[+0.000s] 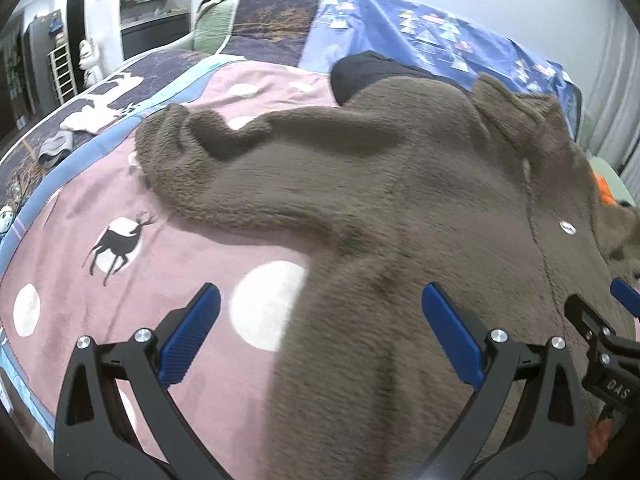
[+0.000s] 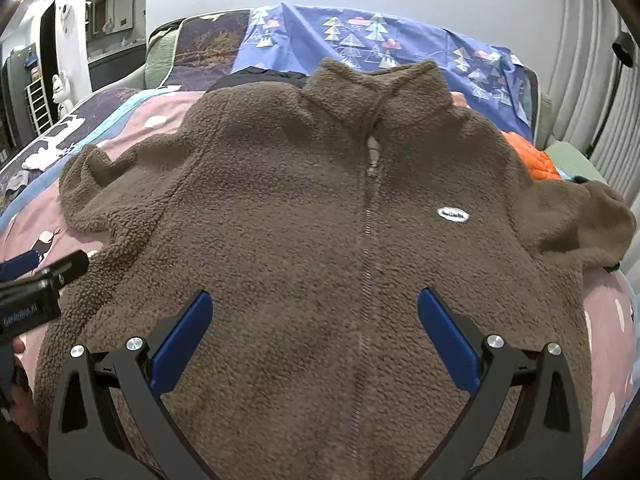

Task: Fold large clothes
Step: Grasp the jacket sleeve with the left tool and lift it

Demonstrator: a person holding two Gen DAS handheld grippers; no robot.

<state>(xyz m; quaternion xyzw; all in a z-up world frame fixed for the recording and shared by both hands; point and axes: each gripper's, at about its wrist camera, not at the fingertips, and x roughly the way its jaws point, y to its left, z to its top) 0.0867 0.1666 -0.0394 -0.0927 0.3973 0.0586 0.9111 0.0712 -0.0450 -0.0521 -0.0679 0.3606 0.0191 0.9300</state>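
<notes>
**One brown fleece jacket spread on the bed**

The jacket (image 2: 304, 220) lies front up, zipped, sleeves out to both sides, on a pink blanket (image 1: 172, 264) with white dots and a deer print. Beyond its collar sit a blue tree-patterned sheet (image 2: 360, 36) and an orange garment (image 2: 532, 160). Both grippers hover wide apart, empty: the left gripper (image 1: 320, 340) over the jacket's edge, the right gripper (image 2: 314, 340) over its lower front.
</notes>
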